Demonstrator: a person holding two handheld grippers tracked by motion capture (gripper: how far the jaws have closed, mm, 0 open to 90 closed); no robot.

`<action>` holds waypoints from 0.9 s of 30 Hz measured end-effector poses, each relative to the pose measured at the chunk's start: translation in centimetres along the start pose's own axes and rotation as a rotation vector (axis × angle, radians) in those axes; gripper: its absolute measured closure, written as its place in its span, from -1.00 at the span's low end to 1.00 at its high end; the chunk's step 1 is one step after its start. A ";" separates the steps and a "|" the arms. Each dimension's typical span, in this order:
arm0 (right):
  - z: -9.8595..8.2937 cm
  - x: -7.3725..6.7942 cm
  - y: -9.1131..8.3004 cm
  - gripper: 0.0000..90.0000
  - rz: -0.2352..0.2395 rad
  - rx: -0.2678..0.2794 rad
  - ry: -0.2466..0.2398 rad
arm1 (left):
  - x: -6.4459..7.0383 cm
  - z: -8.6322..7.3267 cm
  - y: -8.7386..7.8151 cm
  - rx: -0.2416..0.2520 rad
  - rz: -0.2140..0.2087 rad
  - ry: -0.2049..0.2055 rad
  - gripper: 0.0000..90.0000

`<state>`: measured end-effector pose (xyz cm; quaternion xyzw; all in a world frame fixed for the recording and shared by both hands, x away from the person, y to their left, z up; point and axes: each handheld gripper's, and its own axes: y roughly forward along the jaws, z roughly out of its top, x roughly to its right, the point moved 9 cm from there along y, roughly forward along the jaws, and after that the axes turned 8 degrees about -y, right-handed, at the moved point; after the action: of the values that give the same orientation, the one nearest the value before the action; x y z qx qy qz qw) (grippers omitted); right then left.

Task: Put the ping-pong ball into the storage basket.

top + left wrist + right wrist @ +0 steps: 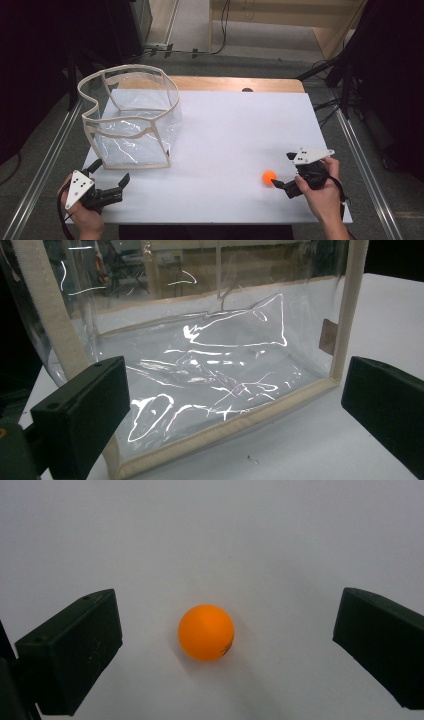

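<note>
Ball (269, 177): orange, resting on the white sheet (235, 135) at its near right part; free of both jaws; faint dark print low on its right side in the right gripper view (206, 632)
Right gripper (283, 170): held in the right hand (322, 192) at the near right of the sheet, pointing left at the ball; jaws wide apart, nothing between them gripped; in its own view the ball sits on the sheet midway between the two black jaws, just ahead of them, touching neither
Bag (132, 117): clear plastic with cream fabric edging, standing upright and open-topped on the far left part of the sheet; top rim wavy and slack; well apart from the ball
Left gripper (111, 175): held in the left hand (82, 212) at the near left corner of the sheet, pointing toward the bag's near bottom edge; jaws wide apart, holding nothing; in its own view (235, 405) the bag's near wall (215, 375) stands between and just beyond the jaws, not clamped
Table (235, 84): wooden edge visible beyond the sheet's far side
</note>
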<state>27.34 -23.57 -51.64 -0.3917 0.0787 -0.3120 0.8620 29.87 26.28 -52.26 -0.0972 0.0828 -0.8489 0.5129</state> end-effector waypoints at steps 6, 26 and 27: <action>0.0 -0.4 0.9 -1.00 0.016 -0.048 -0.029 | 0.0 0.0 0.0 -0.001 0.001 0.001 -1.00; -0.6 -1.3 3.2 -0.67 0.048 -0.193 -0.091 | 0.0 0.0 0.0 -0.001 -0.001 0.002 -1.00; -0.6 -1.4 3.3 -0.67 0.050 -0.204 -0.099 | 0.0 0.0 0.0 -0.001 -0.001 0.002 -1.00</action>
<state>27.55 -21.51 -54.59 -0.4900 0.0772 -0.2609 0.8282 29.86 26.25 -52.27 -0.0966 0.0836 -0.8493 0.5122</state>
